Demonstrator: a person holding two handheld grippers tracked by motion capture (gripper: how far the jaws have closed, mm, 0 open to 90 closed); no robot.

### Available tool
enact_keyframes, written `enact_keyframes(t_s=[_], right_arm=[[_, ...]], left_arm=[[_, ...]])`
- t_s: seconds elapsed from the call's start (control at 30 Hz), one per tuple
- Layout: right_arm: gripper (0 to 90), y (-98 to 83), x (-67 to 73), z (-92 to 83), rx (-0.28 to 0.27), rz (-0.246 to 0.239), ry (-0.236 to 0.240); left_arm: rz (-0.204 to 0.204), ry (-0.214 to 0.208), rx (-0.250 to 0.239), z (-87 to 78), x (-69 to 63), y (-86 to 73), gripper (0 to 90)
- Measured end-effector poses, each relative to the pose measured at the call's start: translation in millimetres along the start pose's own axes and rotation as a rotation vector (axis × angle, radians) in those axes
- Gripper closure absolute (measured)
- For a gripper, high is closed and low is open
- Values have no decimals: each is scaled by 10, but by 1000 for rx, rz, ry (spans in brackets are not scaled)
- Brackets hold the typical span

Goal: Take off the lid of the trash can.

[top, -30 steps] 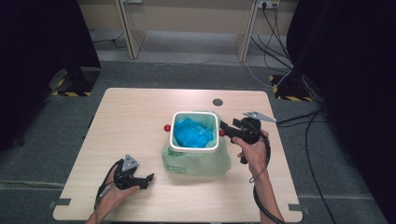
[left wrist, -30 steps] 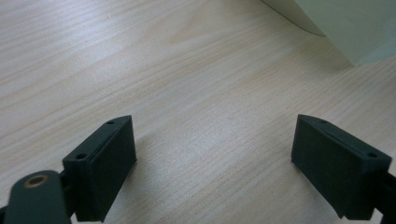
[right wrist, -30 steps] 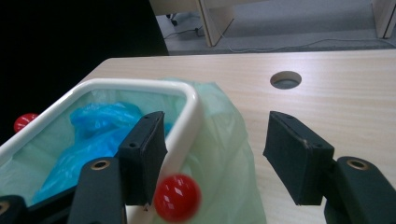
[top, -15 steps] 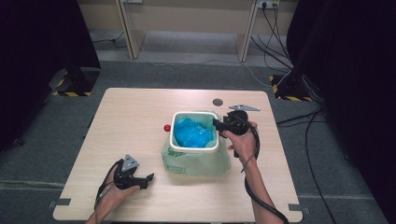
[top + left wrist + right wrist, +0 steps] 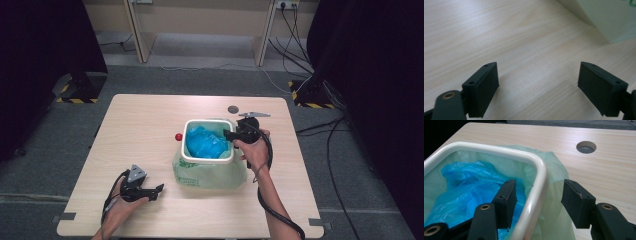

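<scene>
A white bin [image 5: 186,141] stands mid-table, lined with a pale green bag [image 5: 210,175] that drapes down its outside. A crumpled blue plastic bag [image 5: 206,143] lies inside. My right gripper [image 5: 230,136] sits at the bin's right rim. In the right gripper view its jaws [image 5: 540,189] straddle the white rim [image 5: 534,162] and the green liner [image 5: 554,177]: one jaw is inside by the blue bag [image 5: 466,185], the other outside. Neither pad touches, and the jaws have just been opening. My left gripper [image 5: 159,189] rests open on the table at the front left, with bare wood between its jaws [image 5: 537,75].
A small red ball [image 5: 178,136] lies on the table just left of the bin. A round cable hole [image 5: 233,109] is behind the bin, also seen as a hole [image 5: 586,146] in the right gripper view. The green bag's side [image 5: 609,17] shows ahead of the left gripper.
My right gripper has moved left from beside the bin until its jaws straddle the right rim. The left gripper has stayed put.
</scene>
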State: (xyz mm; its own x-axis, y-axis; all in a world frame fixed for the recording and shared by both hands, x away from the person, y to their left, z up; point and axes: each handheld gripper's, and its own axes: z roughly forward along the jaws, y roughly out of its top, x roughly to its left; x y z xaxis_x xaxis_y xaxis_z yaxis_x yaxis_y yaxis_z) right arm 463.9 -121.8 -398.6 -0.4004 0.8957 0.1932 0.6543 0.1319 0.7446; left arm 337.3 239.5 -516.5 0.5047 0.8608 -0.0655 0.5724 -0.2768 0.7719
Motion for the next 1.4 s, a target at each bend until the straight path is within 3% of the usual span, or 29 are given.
enact_keyframes(t_s=[0.27, 0.43, 0.6, 0.87, 0.93, 1.03, 1.17, 1.4], right_arm=[[431, -8, -28, 25, 26, 27, 9], [524, -13, -14, 45, 50, 5, 20], [592, -3, 11, 50, 78, -20, 21], [661, 37, 62, 51, 98, -59, 1], [665, 44, 74, 49, 98, -60, -3], [669, 53, 74, 38, 88, -56, 2], [670, 73, 82, 7, 66, -39, 6], [670, 93, 133, -24, 54, -59, -17]], left_arm=[[-29, -35, -113, -130, -111, 144, 169], [8, -72, -216, -281, -243, 384, 169], [82, -114, -282, -313, -424, 612, 167], [118, -153, -309, -120, -644, 919, 164], [123, -158, -305, -74, -651, 944, 164], [93, -173, -304, -39, -635, 949, 149], [113, -166, -309, -51, -643, 952, 173], [147, -171, -316, -67, -696, 989, 220]])
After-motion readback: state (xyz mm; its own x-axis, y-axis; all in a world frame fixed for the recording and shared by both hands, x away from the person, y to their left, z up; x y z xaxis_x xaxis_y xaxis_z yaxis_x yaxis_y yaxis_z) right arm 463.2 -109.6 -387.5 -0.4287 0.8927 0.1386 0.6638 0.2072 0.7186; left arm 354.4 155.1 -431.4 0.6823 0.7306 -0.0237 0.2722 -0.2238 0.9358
